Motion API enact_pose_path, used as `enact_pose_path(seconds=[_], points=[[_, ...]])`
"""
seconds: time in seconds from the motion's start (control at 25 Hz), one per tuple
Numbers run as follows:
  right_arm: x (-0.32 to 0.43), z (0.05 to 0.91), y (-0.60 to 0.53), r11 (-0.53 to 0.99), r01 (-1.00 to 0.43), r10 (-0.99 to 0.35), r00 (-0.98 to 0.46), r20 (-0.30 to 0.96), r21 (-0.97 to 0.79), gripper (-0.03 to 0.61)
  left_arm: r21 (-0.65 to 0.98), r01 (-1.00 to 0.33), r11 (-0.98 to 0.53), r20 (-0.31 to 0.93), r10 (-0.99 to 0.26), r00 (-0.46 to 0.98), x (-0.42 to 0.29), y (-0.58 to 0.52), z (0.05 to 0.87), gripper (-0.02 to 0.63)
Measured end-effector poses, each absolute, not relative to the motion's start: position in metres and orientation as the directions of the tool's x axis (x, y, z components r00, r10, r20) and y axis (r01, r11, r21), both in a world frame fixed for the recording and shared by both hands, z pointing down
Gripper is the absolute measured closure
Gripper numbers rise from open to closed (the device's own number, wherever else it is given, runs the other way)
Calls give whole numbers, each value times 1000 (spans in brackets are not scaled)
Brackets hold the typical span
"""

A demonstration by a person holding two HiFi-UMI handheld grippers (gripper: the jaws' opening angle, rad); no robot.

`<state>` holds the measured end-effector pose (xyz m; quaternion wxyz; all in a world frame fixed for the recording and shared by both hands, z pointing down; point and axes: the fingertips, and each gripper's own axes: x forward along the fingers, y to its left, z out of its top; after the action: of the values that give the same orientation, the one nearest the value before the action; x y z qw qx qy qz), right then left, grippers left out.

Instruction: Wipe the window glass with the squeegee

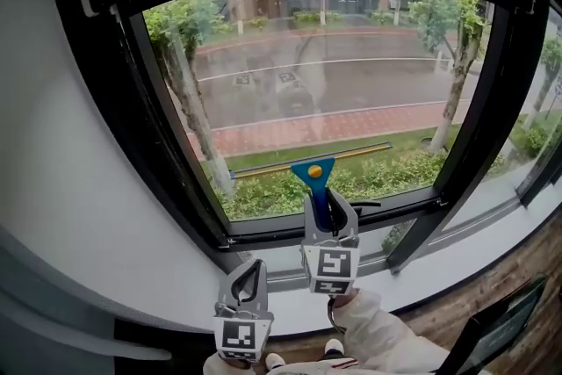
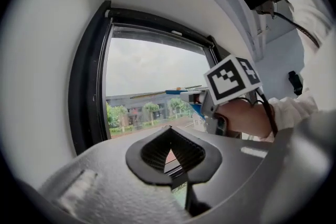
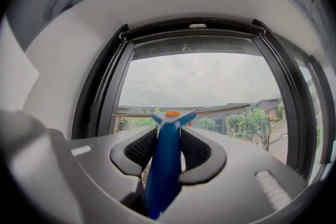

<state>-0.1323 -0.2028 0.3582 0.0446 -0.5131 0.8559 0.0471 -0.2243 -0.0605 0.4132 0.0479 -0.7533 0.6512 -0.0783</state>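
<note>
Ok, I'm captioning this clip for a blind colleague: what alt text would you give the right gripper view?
The right gripper has its jaws shut on the blue handle of a squeegee, whose long blade lies level across the lower window glass. Beyond the black window frame are grey sky and trees.

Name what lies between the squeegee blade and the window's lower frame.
Head view: bare glass, crossed only by the squeegee's blue handle in the right claw.

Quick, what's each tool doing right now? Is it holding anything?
Left tool: closed, holding nothing.
Right tool: closed on the handle of the blue squeegee.
</note>
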Motion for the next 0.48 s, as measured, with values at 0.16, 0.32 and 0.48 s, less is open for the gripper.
enact_pose_path(seconds=[0.16, 0.32, 0.48], points=[[-166, 311, -189, 426, -903, -882, -428, -198, 55, 434, -164, -968, -191, 5, -981, 193, -253, -33, 395, 614], [-202, 273, -169, 428, -901, -866, -432, -253, 71, 434, -157, -970, -184, -50, -980, 194, -288, -14, 377, 614], [-210, 258, -150, 408, -910, -872, -413, -263, 75, 434, -146, -965, -216, -74, -971, 229, -298, -1, 366, 614]])
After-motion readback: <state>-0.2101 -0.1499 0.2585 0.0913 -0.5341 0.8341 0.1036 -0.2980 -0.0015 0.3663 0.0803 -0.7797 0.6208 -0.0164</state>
